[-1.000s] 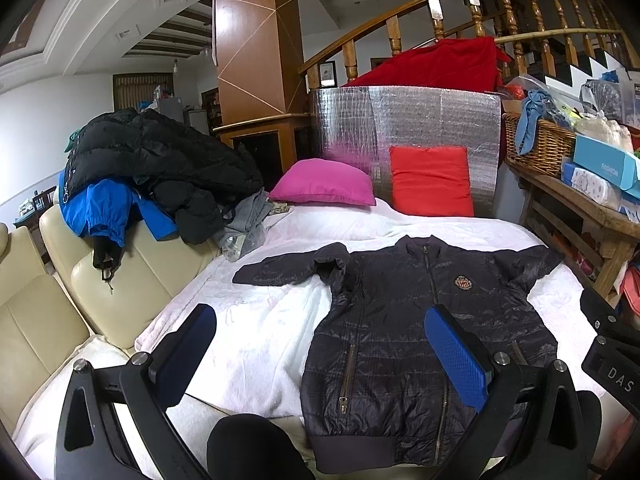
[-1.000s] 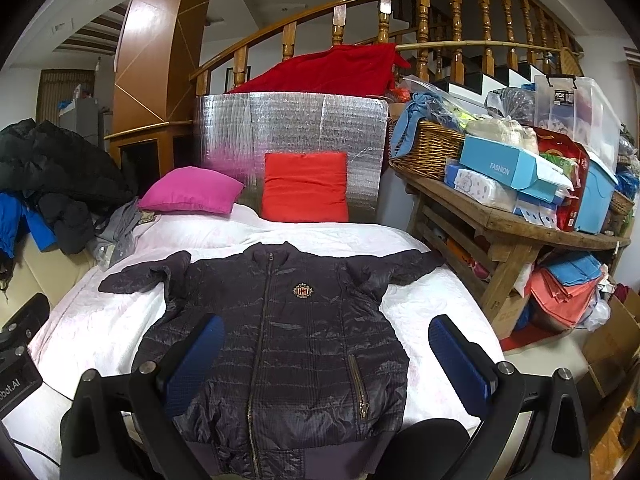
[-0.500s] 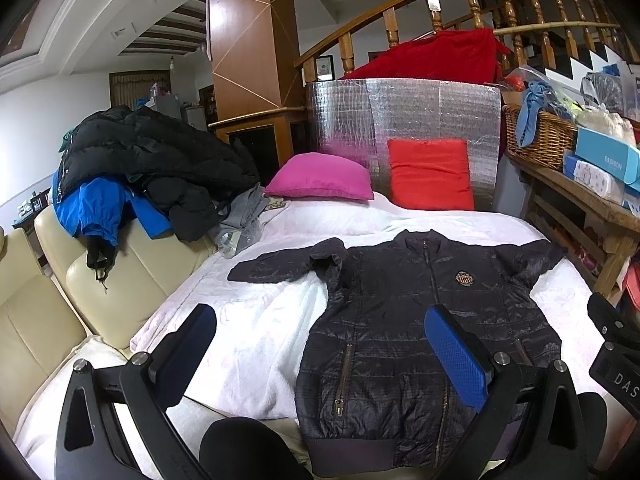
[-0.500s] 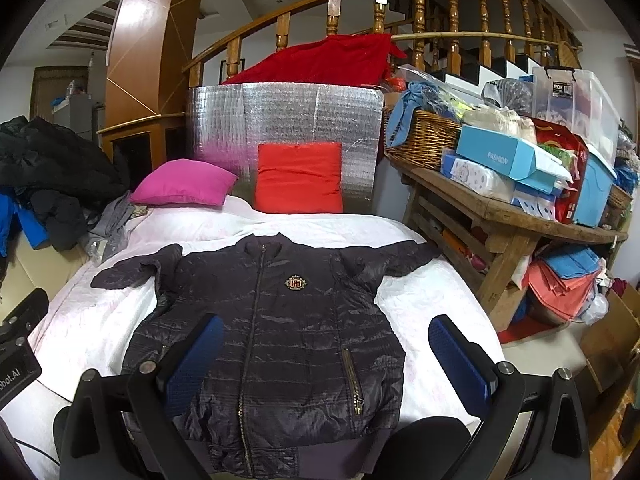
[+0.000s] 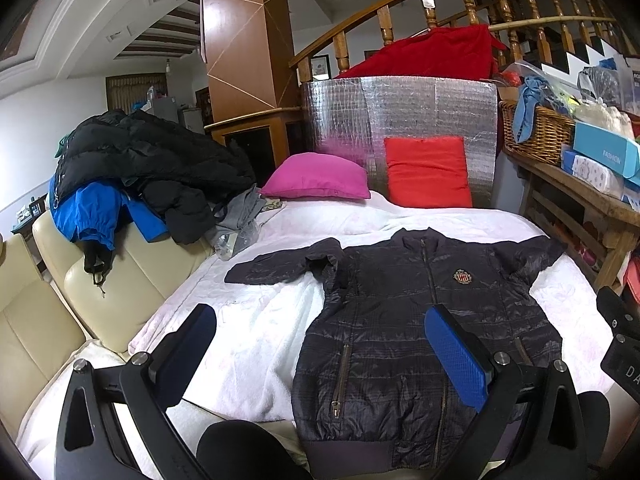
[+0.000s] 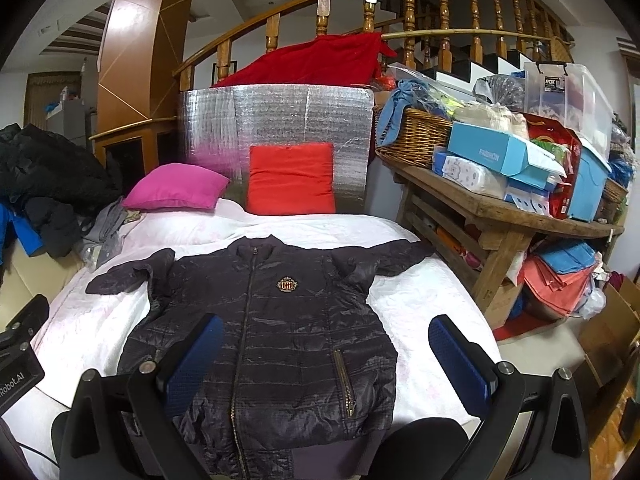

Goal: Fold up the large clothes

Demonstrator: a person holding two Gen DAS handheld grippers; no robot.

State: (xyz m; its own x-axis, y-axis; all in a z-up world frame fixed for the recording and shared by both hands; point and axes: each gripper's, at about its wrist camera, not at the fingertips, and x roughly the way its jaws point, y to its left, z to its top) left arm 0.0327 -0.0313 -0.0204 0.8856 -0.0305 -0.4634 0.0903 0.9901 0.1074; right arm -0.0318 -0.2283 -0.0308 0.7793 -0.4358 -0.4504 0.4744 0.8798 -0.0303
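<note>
Quilted dark jacket (image 5: 420,320) lies front-up, zipped, sleeves spread on the white bedspread (image 5: 256,320), laid out ready for folding. Left gripper (image 5: 320,354) and right gripper (image 6: 326,360) hover at its near hem, fingers wide apart, holding nothing.

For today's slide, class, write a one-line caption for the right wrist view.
Open right claw poised above a dark quilted jacket spread flat, zipped, on a white bed cover.

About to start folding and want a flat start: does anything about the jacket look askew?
Mostly flat, zipped, front up. The dark jacket has one sleeve bunched and creased near the shoulder, while the other sleeve lies straighter.
</note>
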